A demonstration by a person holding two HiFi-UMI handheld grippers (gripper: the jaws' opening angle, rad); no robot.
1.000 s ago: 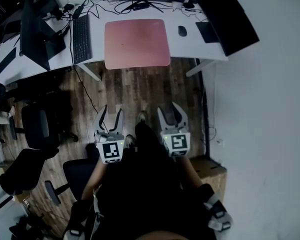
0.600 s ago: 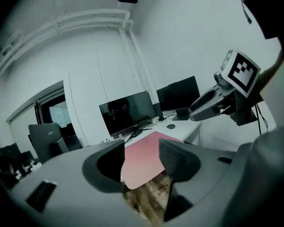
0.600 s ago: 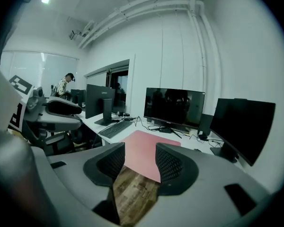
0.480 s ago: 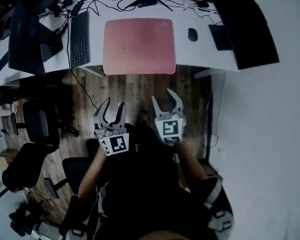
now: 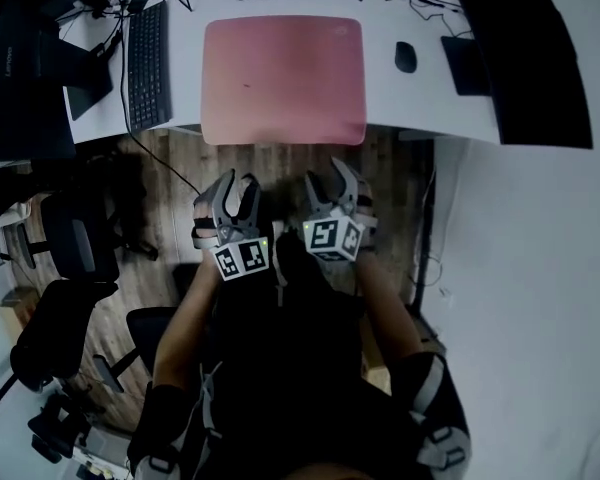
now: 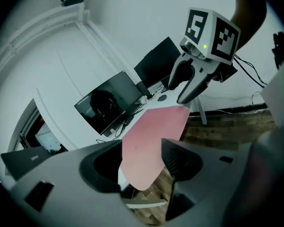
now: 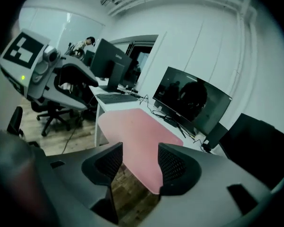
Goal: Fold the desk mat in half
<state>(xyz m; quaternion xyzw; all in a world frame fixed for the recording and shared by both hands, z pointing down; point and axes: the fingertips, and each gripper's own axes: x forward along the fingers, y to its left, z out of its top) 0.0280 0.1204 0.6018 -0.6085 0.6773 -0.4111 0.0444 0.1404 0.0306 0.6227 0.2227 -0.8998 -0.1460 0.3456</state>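
Your left gripper point(image 5: 235, 190) and right gripper point(image 5: 330, 178), jaws opening and empty, face the flat pink rectangular desk mat point(image 5: 283, 78) well beyond their fingers point(image 7: 173, 169); uneven corner grips could skew the fold.

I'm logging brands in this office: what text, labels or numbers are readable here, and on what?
"Lenovo": on the back of the dark monitor, small and faint.
Marker cube: black-and-white square patterns, no words.
Keyboard: key legends too small to read.
Desk mat: no print visible.
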